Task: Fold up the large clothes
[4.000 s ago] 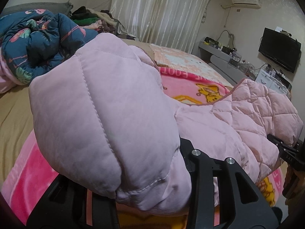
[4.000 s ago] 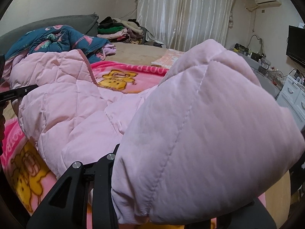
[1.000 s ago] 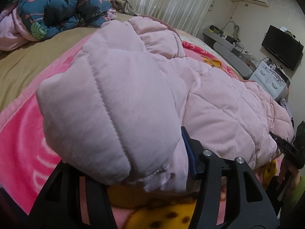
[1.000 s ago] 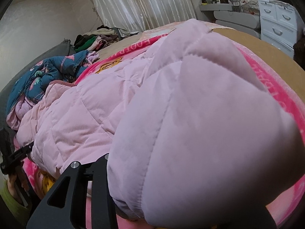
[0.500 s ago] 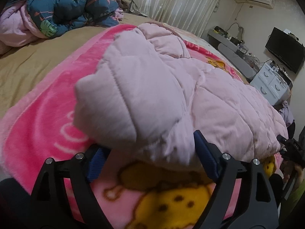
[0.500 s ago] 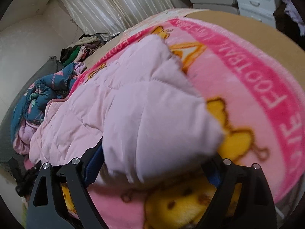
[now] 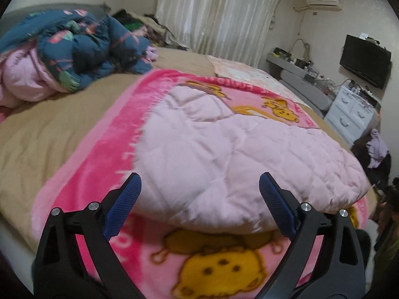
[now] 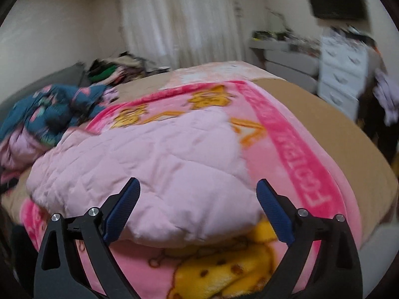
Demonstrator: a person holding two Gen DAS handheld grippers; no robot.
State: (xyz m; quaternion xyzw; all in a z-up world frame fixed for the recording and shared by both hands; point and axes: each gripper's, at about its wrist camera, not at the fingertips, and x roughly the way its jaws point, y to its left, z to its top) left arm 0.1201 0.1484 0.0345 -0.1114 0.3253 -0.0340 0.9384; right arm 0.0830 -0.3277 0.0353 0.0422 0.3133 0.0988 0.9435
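A pale pink quilted jacket (image 7: 224, 154) lies folded over on a pink cartoon blanket (image 7: 99, 154) on the bed. My left gripper (image 7: 199, 186) hangs just above the jacket's near left edge, its jaws opening wide, blue pads clear of the cloth. In the right wrist view the same jacket (image 8: 154, 164) lies in front of my right gripper (image 8: 198, 189), whose jaws are also opening, nothing pressed between them. Both grippers stand a little above and back from the jacket's near edge.
A blue patterned quilt (image 7: 82, 47) and a pile of clothes (image 8: 112, 71) lie at the bed's far left. White drawers (image 7: 349, 114) and a wall television (image 7: 365, 61) stand at the right. Tan bedsheet (image 8: 324, 124) borders the blanket.
Both grippers let go of the jacket's folded end and opened wide. The jacket dropped flat on the blanket, and both grippers rose and drew back from it.
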